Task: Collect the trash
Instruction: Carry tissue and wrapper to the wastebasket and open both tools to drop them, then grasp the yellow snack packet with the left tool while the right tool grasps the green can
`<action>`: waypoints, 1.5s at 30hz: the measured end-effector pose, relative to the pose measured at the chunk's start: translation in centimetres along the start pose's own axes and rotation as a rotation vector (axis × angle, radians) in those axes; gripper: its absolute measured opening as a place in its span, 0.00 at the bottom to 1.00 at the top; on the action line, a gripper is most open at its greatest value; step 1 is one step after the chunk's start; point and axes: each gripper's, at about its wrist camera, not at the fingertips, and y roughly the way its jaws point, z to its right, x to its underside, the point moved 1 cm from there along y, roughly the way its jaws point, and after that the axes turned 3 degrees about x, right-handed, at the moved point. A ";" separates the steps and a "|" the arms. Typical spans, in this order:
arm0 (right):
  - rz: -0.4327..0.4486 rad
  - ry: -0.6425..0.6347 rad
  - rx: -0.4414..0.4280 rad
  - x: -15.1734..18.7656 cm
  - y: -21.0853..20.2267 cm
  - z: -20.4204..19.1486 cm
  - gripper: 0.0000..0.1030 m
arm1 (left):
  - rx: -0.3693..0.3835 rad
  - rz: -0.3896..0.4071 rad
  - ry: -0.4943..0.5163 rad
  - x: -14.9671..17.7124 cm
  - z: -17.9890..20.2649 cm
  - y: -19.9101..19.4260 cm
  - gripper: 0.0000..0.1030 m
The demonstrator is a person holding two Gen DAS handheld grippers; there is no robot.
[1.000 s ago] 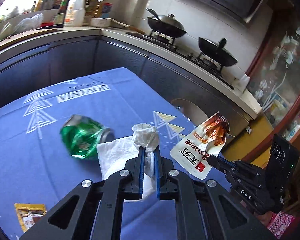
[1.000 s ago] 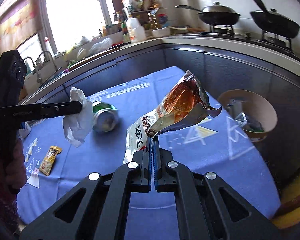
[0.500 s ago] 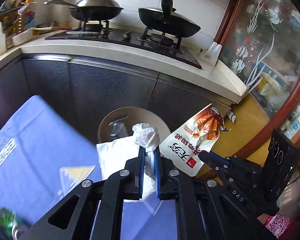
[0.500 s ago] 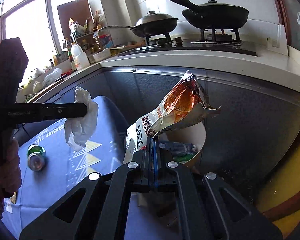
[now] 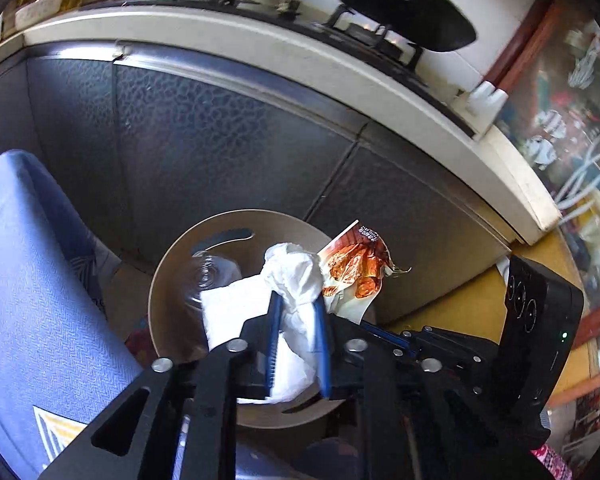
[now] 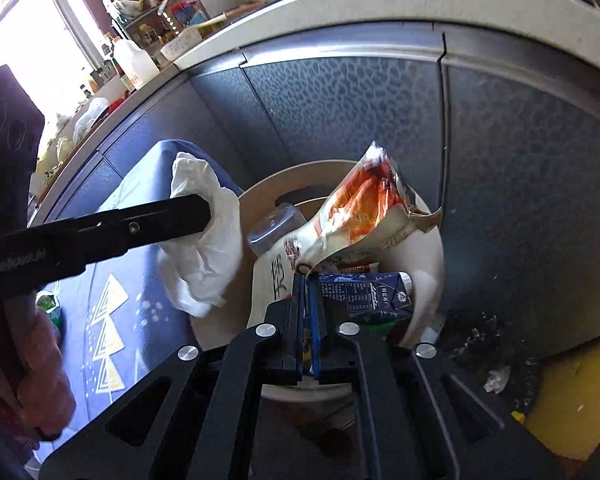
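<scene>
My left gripper (image 5: 296,300) is shut on a crumpled white tissue (image 5: 288,276) and holds it over the round beige trash bin (image 5: 168,280). My right gripper (image 6: 306,278) is nearly shut on an orange-and-white snack wrapper (image 6: 356,216), also above the bin (image 6: 428,240). The tissue (image 6: 204,240) and the left gripper's arm show at the left of the right wrist view. The wrapper (image 5: 356,268) shows just right of the tissue in the left wrist view. The bin holds a blue carton (image 6: 364,292) and a clear plastic cup (image 6: 272,224).
The blue tablecloth's edge (image 5: 28,280) lies left of the bin. Dark cabinet fronts (image 5: 220,140) and the white counter with a stove (image 5: 300,48) stand behind it. A green can (image 6: 48,304) lies on the table. Scraps lie on the yellow floor (image 6: 496,376).
Both grippers have moved off the table toward and down over the bin. The left jaws have parted a little around the tissue, and the right jaws show a small gap.
</scene>
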 end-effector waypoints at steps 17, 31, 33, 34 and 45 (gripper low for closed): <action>0.165 0.084 -0.008 4.5 -7.8 -2.0 0.33 | 0.010 0.130 -0.027 4.4 1.0 -8.4 0.49; 0.172 -0.006 -0.137 13.5 -12.0 -13.8 0.33 | -0.165 0.180 -0.065 18.6 -2.7 -18.7 0.49; 0.141 -0.034 -0.168 14.1 -11.5 -15.8 0.33 | -0.210 0.191 -0.087 20.2 -4.2 -20.2 0.49; 0.127 -0.051 -0.179 14.3 -11.2 -16.7 0.33 | -0.240 0.198 -0.102 21.2 -5.0 -21.2 0.49; -0.038 -0.211 -0.374 12.1 -5.0 -28.2 0.33 | -0.430 0.252 -0.263 28.1 -12.9 -29.1 0.49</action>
